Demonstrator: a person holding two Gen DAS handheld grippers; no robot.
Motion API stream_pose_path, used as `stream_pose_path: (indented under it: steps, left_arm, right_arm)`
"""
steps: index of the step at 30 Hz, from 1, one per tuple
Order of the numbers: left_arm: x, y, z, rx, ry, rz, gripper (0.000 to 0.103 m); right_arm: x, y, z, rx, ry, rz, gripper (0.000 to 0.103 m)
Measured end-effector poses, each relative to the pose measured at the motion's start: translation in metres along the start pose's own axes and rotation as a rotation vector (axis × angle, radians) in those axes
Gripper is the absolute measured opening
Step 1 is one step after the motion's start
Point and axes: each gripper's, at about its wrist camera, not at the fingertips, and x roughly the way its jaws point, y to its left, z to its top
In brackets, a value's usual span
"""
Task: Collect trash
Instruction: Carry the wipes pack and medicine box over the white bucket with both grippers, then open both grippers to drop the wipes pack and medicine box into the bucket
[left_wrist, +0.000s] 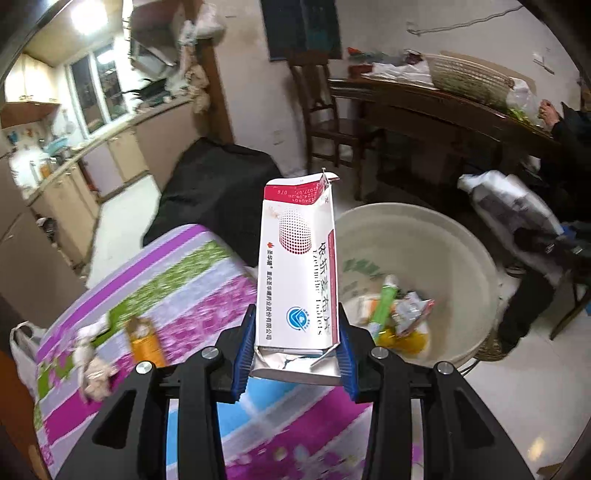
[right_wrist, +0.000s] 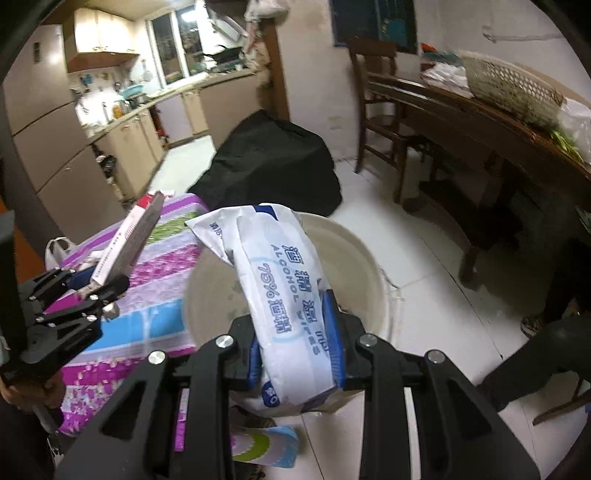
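The left gripper (left_wrist: 295, 354) fingers clamp a flattened white-and-red cardboard medicine box (left_wrist: 299, 266), while the right gripper (right_wrist: 297, 347) fingers squeeze a soft, crinkled plastic wipes pack (right_wrist: 284, 295) over the round cream basin (right_wrist: 365, 258).

Wipes pack (right_wrist: 291, 295) hides most of the basin's (right_wrist: 369, 266) inside.

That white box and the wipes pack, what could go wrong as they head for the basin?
1. The box is pinched only at its torn lower end and stands tall, so it may tip or slip.
2. It hangs beside the basin rim, above the patterned cloth; dropped now, it may miss.
3. The soft wipes pack could sag free.
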Motion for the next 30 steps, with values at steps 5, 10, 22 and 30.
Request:
stream_pose_path:
  steps: [5, 10, 22, 30]
  left_arm:
    - [0.031, -0.028, 0.029, 0.029, 0.038, -0.072, 0.040]
    - [0.064, -0.047, 0.044, 0.066, 0.101, -0.128, 0.040]
    - [0.122, -0.054, 0.055, 0.081, 0.258, -0.167, 0.040]
    - [0.130, -0.048, 0.056, 0.089, 0.276, -0.164, 0.040]
  right_arm:
    - [0.032, -0.015, 0.004, 0.013, 0.074, -0.060, 0.027]
    - [0.059, -0.025, 0.015, 0.013, 0.140, -0.122, 0.027]
    - [0.110, -0.021, 0.037, -0.004, 0.315, -0.203, 0.027]
    - [0.121, -0.019, 0.048, -0.023, 0.381, -0.173, 0.027]
